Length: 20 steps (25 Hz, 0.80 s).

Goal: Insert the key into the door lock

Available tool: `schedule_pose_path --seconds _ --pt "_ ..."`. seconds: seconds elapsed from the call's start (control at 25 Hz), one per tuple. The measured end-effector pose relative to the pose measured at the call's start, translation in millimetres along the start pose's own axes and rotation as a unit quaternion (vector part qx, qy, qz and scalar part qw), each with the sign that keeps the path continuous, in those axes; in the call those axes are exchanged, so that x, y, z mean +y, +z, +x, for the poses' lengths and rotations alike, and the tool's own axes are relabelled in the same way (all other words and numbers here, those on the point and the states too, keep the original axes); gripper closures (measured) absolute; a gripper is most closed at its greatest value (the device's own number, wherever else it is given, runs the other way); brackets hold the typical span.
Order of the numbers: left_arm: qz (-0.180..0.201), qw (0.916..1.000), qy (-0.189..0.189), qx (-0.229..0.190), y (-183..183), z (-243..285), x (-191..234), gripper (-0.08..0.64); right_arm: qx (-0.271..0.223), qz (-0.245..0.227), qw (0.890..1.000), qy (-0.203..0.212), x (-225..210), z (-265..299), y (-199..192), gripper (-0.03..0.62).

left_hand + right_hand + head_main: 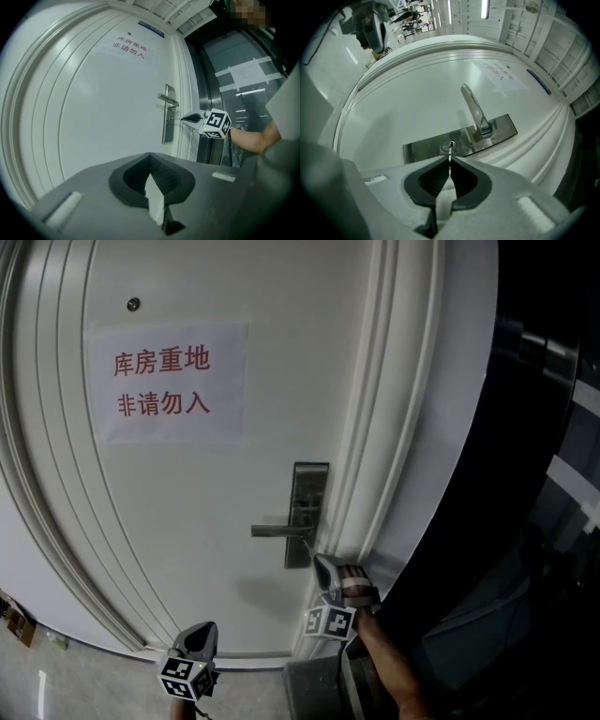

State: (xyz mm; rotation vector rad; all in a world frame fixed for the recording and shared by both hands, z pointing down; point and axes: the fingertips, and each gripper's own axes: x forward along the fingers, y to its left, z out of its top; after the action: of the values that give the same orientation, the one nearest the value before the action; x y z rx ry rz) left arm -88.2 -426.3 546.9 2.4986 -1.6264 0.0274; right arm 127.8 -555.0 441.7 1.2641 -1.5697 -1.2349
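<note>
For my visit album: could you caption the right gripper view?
Right tongs pinch a key, its tip at the keyhole of the steel lock plate beside the door handle.

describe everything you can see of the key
The key is a small, thin, silvery metal piece, mostly hidden: only a short blade shows. The right gripper is shut on it, fingers pinching its rear. It points level at the door, tip at the round keyhole in the steel lock plate, beside the handle. Depth unclear.
</note>
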Motion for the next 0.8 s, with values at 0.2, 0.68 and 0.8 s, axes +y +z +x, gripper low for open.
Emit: schedule_pose_path --seconds 0.2,0.68,0.8 --pt "-0.003 1.0 0.002 -0.003 -1.1 1.1 1.8 0.557 0.005 -0.005 1.0 0.007 -0.2 3.7 0.5 0.581" --pt "-0.01 0.9999 0.009 -0.002 -4.7 -3.4 9.5 0.557 0.041 -0.043 0.998 0.006 -2.2 7.6 0.4 0.581" --pt "-0.012 0.9999 0.007 -0.001 -6.2 -3.6 8.6 0.557 0.049 -0.056 0.997 0.006 -2.2 7.4 0.9 0.581"
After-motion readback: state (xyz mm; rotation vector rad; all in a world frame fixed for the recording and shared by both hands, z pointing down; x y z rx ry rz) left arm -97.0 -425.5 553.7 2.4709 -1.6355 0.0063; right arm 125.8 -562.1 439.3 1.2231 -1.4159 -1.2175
